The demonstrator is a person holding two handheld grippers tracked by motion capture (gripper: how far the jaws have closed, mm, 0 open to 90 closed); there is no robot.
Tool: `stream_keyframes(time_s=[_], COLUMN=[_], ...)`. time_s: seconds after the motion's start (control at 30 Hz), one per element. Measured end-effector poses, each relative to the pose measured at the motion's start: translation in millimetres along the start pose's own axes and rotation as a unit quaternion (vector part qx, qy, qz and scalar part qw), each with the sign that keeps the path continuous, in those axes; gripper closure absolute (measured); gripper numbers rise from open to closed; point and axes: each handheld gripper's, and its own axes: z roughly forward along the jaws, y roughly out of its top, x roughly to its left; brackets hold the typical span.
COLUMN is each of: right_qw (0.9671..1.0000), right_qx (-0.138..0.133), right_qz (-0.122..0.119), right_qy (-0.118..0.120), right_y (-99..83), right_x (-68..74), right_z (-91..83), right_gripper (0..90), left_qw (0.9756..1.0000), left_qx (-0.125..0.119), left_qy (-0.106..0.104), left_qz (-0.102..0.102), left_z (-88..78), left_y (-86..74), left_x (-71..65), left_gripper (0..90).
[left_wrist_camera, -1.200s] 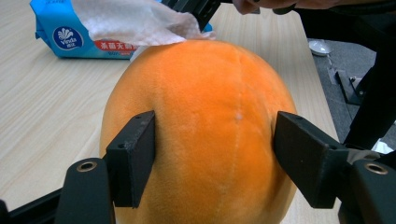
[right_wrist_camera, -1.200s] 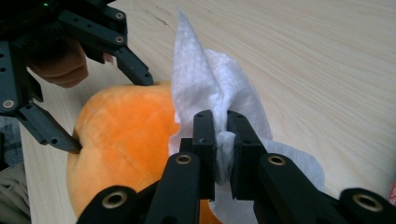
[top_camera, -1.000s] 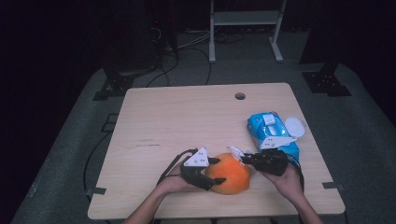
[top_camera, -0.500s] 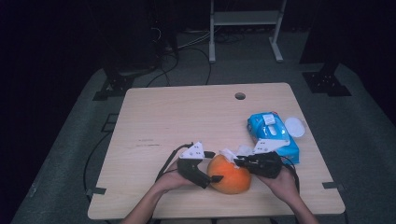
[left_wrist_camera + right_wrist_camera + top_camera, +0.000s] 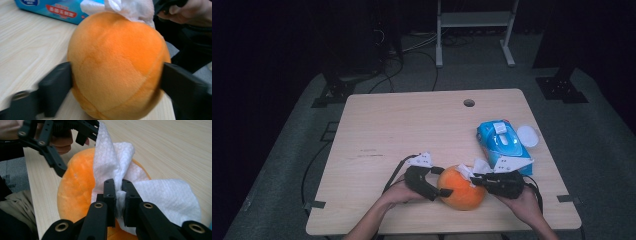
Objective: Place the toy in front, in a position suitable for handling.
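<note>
Table evenly lit, surroundings dark; left tool view motion-blurred.

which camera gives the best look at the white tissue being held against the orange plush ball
The right gripper view: the white tissue sits close up, pinched between the right gripper jaws against the orange plush ball. The left gripper view catches a crumpled bit on the ball's top edge. The high view shows a small white scrap.
</note>
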Motion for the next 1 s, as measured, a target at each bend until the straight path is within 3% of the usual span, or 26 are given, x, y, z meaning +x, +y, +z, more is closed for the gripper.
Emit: stream_keyframes(time_s=[0.1, 0.43, 0.6, 0.73, 0.83, 1.0], right_qw=[1.0, 0.9995, 0.9986, 0.9968, 0.997, 0.9983], right_qx=[0.002, 0.009, 0.008, 0.029, 0.045, 0.041], right_qz=[-0.003, -0.026, -0.052, -0.072, -0.06, -0.042], right_qy=[-0.001, -0.015, 0.005, 0.017, 0.016, -0.003], right_y=[0.5, 17.2, 40.5, 57.6, 61.4, 55.9], right_x=[1.8, 9.9, 22.2, 30.7, 24.7, 11.0], right_z=[-2.3, 3.3, 25.4, 51.7, 60.1, 42.4], right_gripper=[82.1, 82.1, 82.2, 82.1, 82.1, 82.0], left_qw=[0.9995, 0.9995, 0.9991, 0.9987, 0.9988, 0.9988], left_qx=[0.006, 0.015, 0.017, 0.023, 0.022, 0.019], left_qy=[0.011, 0.018, 0.021, 0.026, 0.028, 0.028], left_qz=[0.028, 0.023, 0.033, 0.038, 0.033, 0.035], left_z=[-1.1, -2.0, -1.7, -1.5, -1.6, -0.9], left_y=[2.8, -1.0, 0.1, 0.0, -2.9, -3.7], left_x=[-5.1, -2.6, -5.6, -7.8, -6.2, -6.1], left_gripper=[26.3, 28.1, 28.1, 28.2, 28.4, 28.4])
